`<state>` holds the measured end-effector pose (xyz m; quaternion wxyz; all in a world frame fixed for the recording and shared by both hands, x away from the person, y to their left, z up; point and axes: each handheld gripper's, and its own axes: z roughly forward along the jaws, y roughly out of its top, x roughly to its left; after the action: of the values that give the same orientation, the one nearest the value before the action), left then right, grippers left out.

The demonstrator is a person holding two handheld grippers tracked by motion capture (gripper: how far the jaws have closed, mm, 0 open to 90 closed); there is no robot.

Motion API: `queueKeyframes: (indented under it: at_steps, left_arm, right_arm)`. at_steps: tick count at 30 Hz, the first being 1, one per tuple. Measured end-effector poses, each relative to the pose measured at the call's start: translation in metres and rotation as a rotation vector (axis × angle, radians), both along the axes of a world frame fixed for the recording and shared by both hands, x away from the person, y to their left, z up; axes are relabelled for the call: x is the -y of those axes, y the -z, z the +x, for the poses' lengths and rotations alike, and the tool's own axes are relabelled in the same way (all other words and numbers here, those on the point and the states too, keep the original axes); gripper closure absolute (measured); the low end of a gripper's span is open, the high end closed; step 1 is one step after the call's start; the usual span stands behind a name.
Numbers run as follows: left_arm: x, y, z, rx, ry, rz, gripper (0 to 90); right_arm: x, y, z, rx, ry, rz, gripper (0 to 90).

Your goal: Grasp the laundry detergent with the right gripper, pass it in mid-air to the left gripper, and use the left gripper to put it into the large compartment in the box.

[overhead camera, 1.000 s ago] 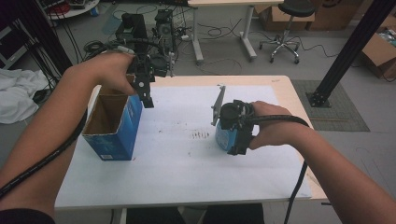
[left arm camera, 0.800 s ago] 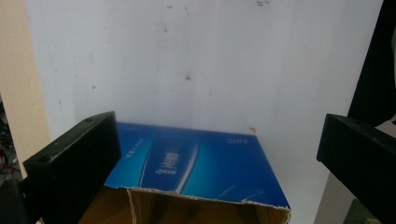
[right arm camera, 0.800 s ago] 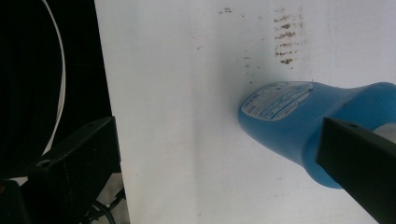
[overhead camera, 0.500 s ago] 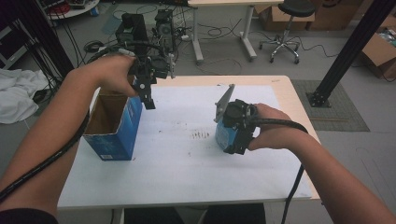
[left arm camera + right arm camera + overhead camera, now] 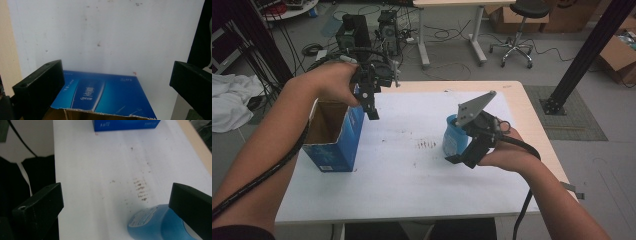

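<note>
One open-topped blue cardboard box (image 5: pixel 334 134) is seen on the white table (image 5: pixel 412 175), the left gripper (image 5: pixel 371 107) held wide open just above it, and one light-blue plastic container (image 5: pixel 454 136) stands well apart beside the equally open right gripper (image 5: pixel 459 159).

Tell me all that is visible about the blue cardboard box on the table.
The blue cardboard box stands upright near the left edge of the white table. Its top is open with a torn rim, and the inside is plain brown. The glossy blue sides carry white print. The left gripper hovers open above its right edge; nothing visibly touches the box.
</note>
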<state>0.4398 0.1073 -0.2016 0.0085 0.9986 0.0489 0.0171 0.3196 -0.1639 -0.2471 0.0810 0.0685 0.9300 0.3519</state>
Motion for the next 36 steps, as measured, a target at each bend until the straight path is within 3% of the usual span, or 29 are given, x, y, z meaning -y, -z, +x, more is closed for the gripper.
queueKeyframes:
  at_steps: [2, 6, 7, 11, 12, 14, 16, 19, 26, 36]
  left_arm:
    - [-0.001, 0.001, 0.001, 0.001, 0.001, 0.005, 0.1]
    - [-0.001, 0.001, 0.003, 0.002, 0.003, -0.001, 0.1]
    - [-0.001, 0.001, 0.003, 0.003, 0.008, -0.004, 0.1]
    - [0.000, 0.002, 0.004, 0.005, 0.014, -0.008, 0.1]
    - [0.001, 0.002, 0.005, 0.004, 0.020, -0.010, 0.1]
    - [0.002, 0.001, 0.005, 0.004, 0.023, -0.010, 0.1]
    - [0.004, 0.002, 0.006, 0.007, 0.029, -0.012, 0.1]
    - [0.008, 0.002, 0.005, 0.012, 0.047, -0.016, 0.1]
    - [0.008, 0.002, 0.004, 0.013, 0.064, -0.014, 0.1]
    - [-0.002, 0.001, -0.003, 0.018, 0.054, -0.021, 0.1]
  right_arm:
    - [0.008, 0.003, -0.004, 0.007, 0.025, 0.052, 0.0]
    - [0.024, 0.012, -0.009, 0.022, 0.086, 0.109, 0.0]
    - [0.033, 0.016, -0.012, 0.032, 0.124, 0.136, 0.0]
    - [0.046, 0.024, -0.017, 0.028, 0.176, 0.167, 0.0]
    - [0.053, 0.029, -0.021, 0.027, 0.210, 0.171, 0.0]
    - [0.056, 0.032, -0.022, 0.025, 0.221, 0.170, 0.0]
    - [0.060, 0.037, -0.023, 0.037, 0.257, 0.144, 0.0]
    - [0.068, 0.049, -0.023, 0.027, 0.312, 0.148, 0.0]
    - [0.074, 0.065, -0.019, 0.030, 0.380, 0.149, 0.0]
    - [0.081, 0.094, -0.008, 0.031, 0.487, 0.225, 0.0]
